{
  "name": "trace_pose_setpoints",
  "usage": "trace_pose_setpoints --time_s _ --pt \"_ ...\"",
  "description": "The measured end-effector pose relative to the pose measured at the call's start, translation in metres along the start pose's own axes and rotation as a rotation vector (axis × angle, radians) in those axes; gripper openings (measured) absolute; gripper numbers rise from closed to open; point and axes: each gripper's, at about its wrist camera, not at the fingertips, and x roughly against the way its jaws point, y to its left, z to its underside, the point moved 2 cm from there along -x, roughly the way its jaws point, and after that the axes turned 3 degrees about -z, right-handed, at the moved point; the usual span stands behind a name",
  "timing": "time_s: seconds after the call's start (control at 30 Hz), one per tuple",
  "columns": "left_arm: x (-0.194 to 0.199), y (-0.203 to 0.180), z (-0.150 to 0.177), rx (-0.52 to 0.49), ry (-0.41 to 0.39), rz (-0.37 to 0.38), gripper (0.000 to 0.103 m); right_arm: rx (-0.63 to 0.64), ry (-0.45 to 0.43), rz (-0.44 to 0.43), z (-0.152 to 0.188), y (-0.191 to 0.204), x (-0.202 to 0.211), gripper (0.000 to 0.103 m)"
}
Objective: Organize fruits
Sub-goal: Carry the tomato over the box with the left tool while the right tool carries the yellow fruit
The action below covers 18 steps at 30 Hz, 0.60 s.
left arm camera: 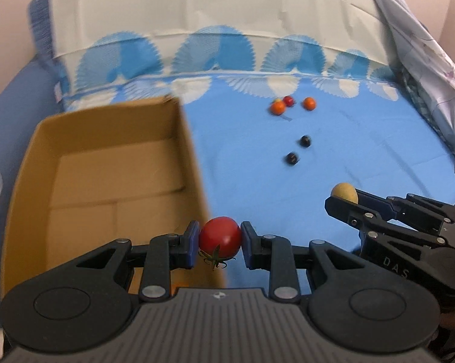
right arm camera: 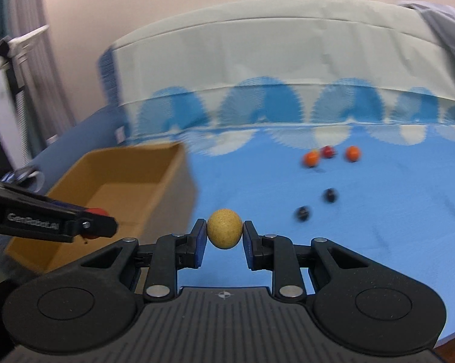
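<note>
My left gripper (left arm camera: 220, 243) is shut on a red tomato (left arm camera: 220, 239) with a green stem, held above the right wall of an open cardboard box (left arm camera: 106, 181). My right gripper (right arm camera: 224, 236) is shut on a round yellow-brown fruit (right arm camera: 224, 228), over the blue sheet just right of the box (right arm camera: 121, 187). Each gripper shows in the other's view: the right gripper (left arm camera: 345, 199) at the lower right, the left gripper (right arm camera: 100, 224) at the left, over the box. On the sheet lie two orange fruits (left arm camera: 277, 108) (left arm camera: 309, 103), a red one (left arm camera: 288, 100) and two dark ones (left arm camera: 305, 141) (left arm camera: 292, 158).
The blue sheet (left arm camera: 348, 151) covers a bed with a folded white and blue quilt (left arm camera: 197, 30) along the far side. Crumpled pale bedding (left arm camera: 424, 69) rises at the right. A wall and a white rack (right arm camera: 12, 48) stand at the left.
</note>
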Motion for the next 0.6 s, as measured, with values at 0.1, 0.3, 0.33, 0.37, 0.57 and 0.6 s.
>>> trace_pose_setpoints --time_s 0.1,0.3,0.33,0.37,0.57,0.6 --pt "0.017 0.026 0.023 0.028 0.005 -0.031 0.032 0.028 0.026 -0.035 0.005 0.030 0.005 0.027" --pt "0.047 0.067 0.057 0.085 -0.014 -0.077 0.032 0.088 0.051 -0.084 0.018 0.084 0.017 0.027" --pt "0.051 0.072 0.060 0.093 -0.020 -0.080 0.032 0.099 0.052 -0.088 0.020 0.091 0.019 0.027" --pt "0.055 0.077 0.065 0.102 -0.025 -0.083 0.032 0.110 0.054 -0.093 0.022 0.099 0.021 0.027" --pt "0.070 0.096 0.082 0.140 -0.044 -0.084 0.032 0.166 0.061 -0.100 0.026 0.127 0.028 0.027" --pt "0.071 0.097 0.083 0.144 -0.047 -0.084 0.032 0.174 0.059 -0.099 0.026 0.130 0.029 0.027"
